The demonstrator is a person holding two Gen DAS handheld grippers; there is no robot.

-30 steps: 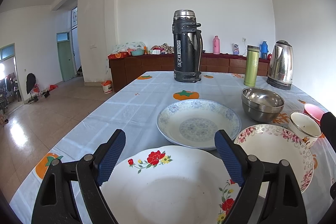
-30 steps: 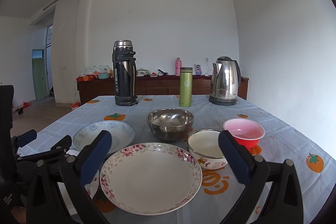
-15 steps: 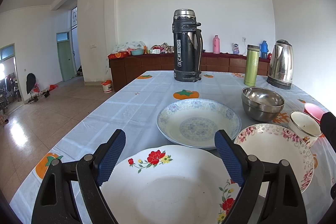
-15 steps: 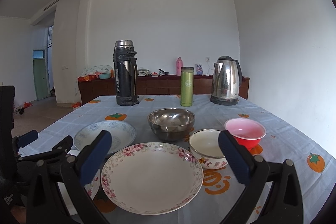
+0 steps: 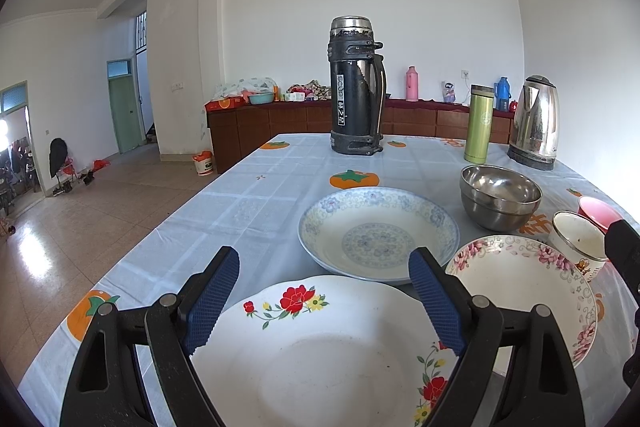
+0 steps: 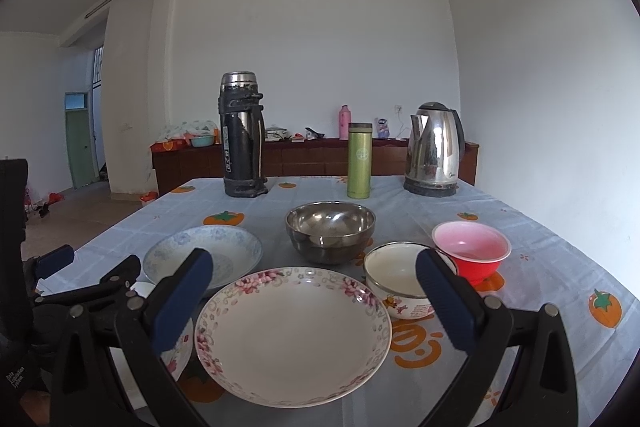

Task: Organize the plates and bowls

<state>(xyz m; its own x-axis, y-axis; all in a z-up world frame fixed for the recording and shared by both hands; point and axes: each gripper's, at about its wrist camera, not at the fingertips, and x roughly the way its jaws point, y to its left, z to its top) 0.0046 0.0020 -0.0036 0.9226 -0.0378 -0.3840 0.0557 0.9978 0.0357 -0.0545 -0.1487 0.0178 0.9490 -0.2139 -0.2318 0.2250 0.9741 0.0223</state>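
On the near edge of the table (image 5: 248, 187) we are holding both tools above the dishes, and nothing is stacked yet. Our left gripper (image 5: 323, 297) is standing wide open with nothing between its jaws, hovering over the red-flower plate (image 5: 320, 355). Our right gripper (image 6: 310, 301) is also spread wide and is gripping nothing, above the pink-flower plate (image 6: 294, 335).

We are seeing 3 plates and 3 bowls. The blue-pattern plate (image 5: 378, 235) is lying farther away, between the 2 near plates. To the right and far are the steel bowl (image 6: 330, 237), the white enamel bowl (image 6: 398, 279) and the pink bowl (image 6: 472, 251), standing close together.

We are judging that the plates are ceramic: stiff, rather heavy, smooth and easy to break. They are lying flat, so only the raised rim is offering a hold; we would pinch the near rim, 1 finger above and 1 below. The steel bowl probably is light and slippery, so its rim wall is the best place. Setting 1 plate on another should be done gently.
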